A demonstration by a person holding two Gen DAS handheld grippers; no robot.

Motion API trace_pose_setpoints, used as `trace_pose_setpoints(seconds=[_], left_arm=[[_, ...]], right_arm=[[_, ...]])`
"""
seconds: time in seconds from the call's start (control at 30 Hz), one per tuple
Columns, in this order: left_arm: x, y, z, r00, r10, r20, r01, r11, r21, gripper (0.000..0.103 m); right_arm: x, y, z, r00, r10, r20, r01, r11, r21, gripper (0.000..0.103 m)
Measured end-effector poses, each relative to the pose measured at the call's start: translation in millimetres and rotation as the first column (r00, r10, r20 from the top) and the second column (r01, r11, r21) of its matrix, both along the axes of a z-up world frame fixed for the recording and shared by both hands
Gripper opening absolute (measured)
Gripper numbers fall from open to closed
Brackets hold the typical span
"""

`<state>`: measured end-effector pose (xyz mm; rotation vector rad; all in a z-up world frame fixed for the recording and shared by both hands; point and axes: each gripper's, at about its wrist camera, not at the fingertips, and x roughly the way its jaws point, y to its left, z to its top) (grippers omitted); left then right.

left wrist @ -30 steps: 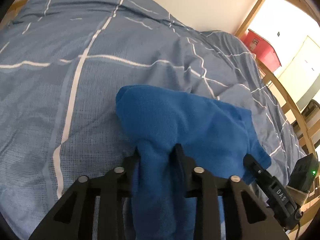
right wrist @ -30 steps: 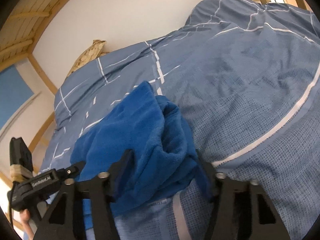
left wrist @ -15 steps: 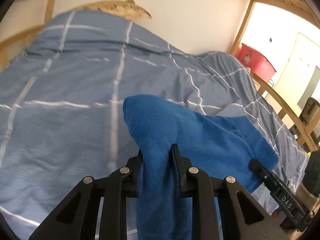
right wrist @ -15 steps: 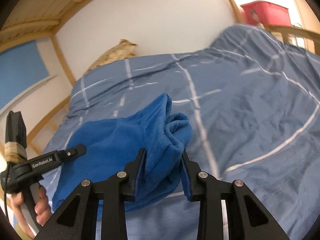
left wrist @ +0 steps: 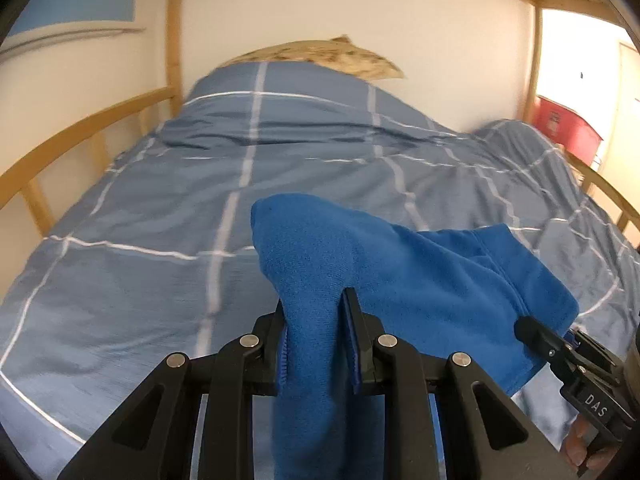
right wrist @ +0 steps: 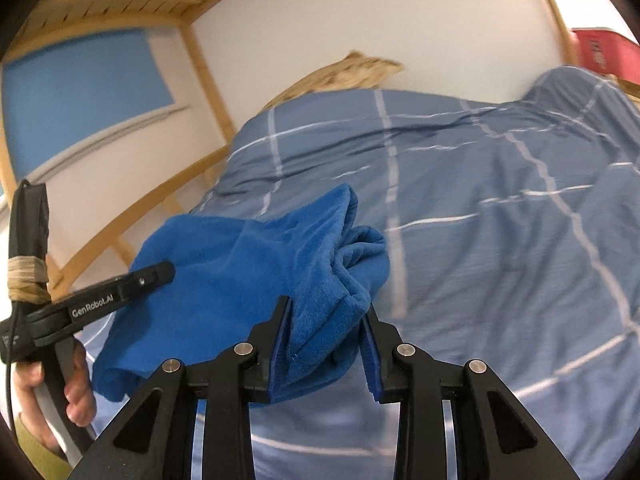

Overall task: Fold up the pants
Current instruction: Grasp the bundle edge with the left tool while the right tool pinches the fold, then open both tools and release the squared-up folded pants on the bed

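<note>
The bright blue fleece pants [left wrist: 400, 264] hang bunched between my two grippers, lifted above the bed. My left gripper [left wrist: 314, 308] is shut on one bunched end of the pants, with cloth hanging down between its fingers. My right gripper [right wrist: 326, 316] is shut on the other bunched end of the pants [right wrist: 256, 260]. The right gripper shows at the lower right of the left wrist view [left wrist: 568, 356]. The left gripper shows at the left of the right wrist view [right wrist: 100, 300], held by a hand.
A blue duvet with white grid lines [left wrist: 200, 200] covers the bed. A tan patterned pillow [left wrist: 320, 52] lies at the head by the white wall. Wooden bed rails [left wrist: 60, 148] run along the left; a red box [left wrist: 568, 128] stands at the far right.
Both grippers have lifted the pants higher off the duvet and tilted up toward the head of the bed. The right gripper has closed on its end of the pants.
</note>
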<state>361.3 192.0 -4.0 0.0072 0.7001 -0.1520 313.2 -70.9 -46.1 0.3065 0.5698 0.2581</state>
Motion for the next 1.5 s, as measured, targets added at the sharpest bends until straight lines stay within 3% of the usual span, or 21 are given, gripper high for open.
trace_pose_setpoints(seconds=[0.2,0.43,0.53,0.67,0.73,0.8,0.93,1.03,1.1,1.2,1.23,1.37,1.5], left_arm=[[27,58,-33,0.998,0.038,-0.047,-0.035,0.997,0.071,0.023],[37,80,-82,0.989,0.045,-0.143,-0.032,0.995,0.095,0.026],[29,79,-85,0.988,0.079,-0.135,-0.058,0.986,0.155,0.039],[10,75,-67,0.986,0.151,-0.075,-0.129,0.961,0.243,0.06],[-4,73,-54,0.98,0.197,-0.039,-0.181,0.95,0.254,0.062],[-20,70,-42,0.973,0.231,-0.022,-0.219,0.946,0.239,0.071],[-51,60,-29,0.96,0.279,-0.005,-0.276,0.951,0.138,0.077],[-61,56,-32,0.96,0.28,0.002,-0.28,0.959,0.053,0.079],[-58,49,-39,0.97,0.242,-0.003,-0.241,0.967,0.085,0.08],[-52,41,-52,0.96,0.279,0.025,-0.28,0.946,0.165,0.08],[-49,39,-57,0.964,0.264,0.024,-0.265,0.95,0.167,0.08],[-44,36,-71,0.97,0.242,-0.001,-0.237,0.954,0.182,0.08],[-40,38,-87,0.967,0.247,-0.055,-0.233,0.954,0.188,0.08]], right_arm=[[31,80,-24,0.997,0.066,-0.031,-0.067,0.997,-0.027,0.033],[43,111,-63,0.991,0.084,-0.106,-0.09,0.995,-0.052,0.034],[40,115,-68,0.989,0.094,-0.118,-0.104,0.991,-0.081,0.042],[38,108,-67,0.982,0.103,-0.16,-0.116,0.99,-0.079,0.056],[33,101,-60,0.986,0.098,-0.138,-0.11,0.991,-0.08,0.058],[28,97,-50,0.99,0.105,-0.095,-0.114,0.989,-0.096,0.058],[26,88,-23,0.99,0.138,0.013,-0.135,0.981,-0.137,0.058],[48,84,-9,0.983,0.183,0.003,-0.18,0.972,-0.148,0.058],[70,81,-8,0.978,0.207,-0.034,-0.21,0.969,-0.131,0.058],[95,82,-16,0.974,0.211,-0.084,-0.221,0.967,-0.126,0.052],[102,83,-21,0.97,0.218,-0.108,-0.23,0.967,-0.11,0.046],[125,90,-38,0.949,0.256,-0.183,-0.27,0.961,-0.056,0.041],[134,97,-49,0.941,0.269,-0.206,-0.284,0.958,-0.045,0.018]])
